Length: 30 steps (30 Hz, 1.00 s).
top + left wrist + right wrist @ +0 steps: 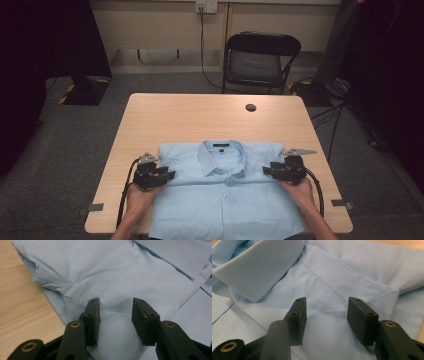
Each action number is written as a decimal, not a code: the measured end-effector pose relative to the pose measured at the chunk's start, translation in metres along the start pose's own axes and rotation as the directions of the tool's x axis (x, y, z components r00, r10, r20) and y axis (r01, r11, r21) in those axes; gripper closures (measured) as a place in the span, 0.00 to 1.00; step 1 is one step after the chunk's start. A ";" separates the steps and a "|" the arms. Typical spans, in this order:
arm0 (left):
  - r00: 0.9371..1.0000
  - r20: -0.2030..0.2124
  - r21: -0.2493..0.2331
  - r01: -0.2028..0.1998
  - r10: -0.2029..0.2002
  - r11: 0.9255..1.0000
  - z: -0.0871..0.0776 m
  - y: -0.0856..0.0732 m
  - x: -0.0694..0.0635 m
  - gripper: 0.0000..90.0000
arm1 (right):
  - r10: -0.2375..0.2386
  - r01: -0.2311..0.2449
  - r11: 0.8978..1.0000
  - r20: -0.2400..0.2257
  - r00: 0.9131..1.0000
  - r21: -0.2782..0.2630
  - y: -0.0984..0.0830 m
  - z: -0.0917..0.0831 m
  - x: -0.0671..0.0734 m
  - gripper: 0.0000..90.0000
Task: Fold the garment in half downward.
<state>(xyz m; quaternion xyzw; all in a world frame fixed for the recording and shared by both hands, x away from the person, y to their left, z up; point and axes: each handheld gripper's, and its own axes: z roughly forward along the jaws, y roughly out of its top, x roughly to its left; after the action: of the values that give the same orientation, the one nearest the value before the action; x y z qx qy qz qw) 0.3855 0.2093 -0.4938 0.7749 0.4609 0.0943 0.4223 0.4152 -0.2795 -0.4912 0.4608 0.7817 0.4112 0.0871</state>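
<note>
Light-blue cotton button-up shirt (225,195): flat on pale wooden counter (200,112), collar far side. Soft, light, limp; best pinched at shoulder folds beside collar. Left hand-held gripper (115,315) and right hand-held gripper (325,315) half open over fabric, gripping nothing

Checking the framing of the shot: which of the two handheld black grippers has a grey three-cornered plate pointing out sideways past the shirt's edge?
The right gripper; its grey three-cornered plate juts over bare wooden table, beyond the light blue shirt. The left gripper has its plate above the shirt's edge.
</note>
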 end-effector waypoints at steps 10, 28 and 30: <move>1.000 -0.018 -0.011 0.018 -0.018 1.000 0.009 0.010 0.012 0.64 | 0.020 -0.020 1.000 0.004 1.000 -0.007 0.016 0.015 -0.010 0.55; 0.996 -0.063 -0.059 0.058 -0.062 0.997 0.032 0.032 0.027 0.61 | 0.054 -0.053 0.998 0.024 0.998 -0.034 0.029 0.028 -0.022 0.55; 0.997 -0.067 -0.053 0.045 -0.049 0.998 0.033 0.033 0.027 0.61 | 0.058 -0.057 0.998 0.025 0.998 -0.036 0.030 0.028 -0.023 0.55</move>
<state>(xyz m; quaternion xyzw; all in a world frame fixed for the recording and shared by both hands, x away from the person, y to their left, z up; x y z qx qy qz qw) 0.4395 0.2046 -0.4966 0.7491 0.4906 0.1225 0.4280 0.4616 -0.2746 -0.4932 0.4869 0.7596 0.4210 0.0934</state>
